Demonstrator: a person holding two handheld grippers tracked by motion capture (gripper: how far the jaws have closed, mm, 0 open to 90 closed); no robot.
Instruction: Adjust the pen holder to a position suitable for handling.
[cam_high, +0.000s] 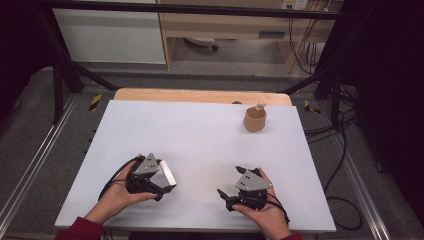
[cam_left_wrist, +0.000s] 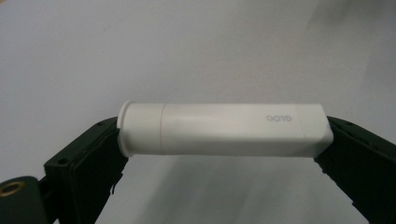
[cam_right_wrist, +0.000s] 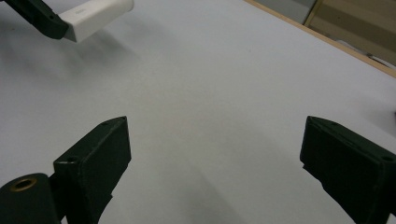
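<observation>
A white glue stick (cam_left_wrist: 224, 129) lies crosswise between the jaws of my left gripper (cam_left_wrist: 224, 140), held by its two ends just above the white table sheet. From above, that gripper (cam_high: 167, 176) sits at the near left with the white stick (cam_high: 168, 173) at its tip. My right gripper (cam_high: 231, 181) rests at the near right, open and empty. In the right gripper view its jaws (cam_right_wrist: 212, 158) stand wide apart over bare sheet, and the white stick (cam_right_wrist: 96, 17) shows at the top left.
A small brown pot (cam_high: 254, 119) with something pale sticking out stands at the far right of the white sheet (cam_high: 200, 135). A wooden table edge (cam_high: 200, 95) runs along the back. Cables and metal frame legs lie beyond the table's sides.
</observation>
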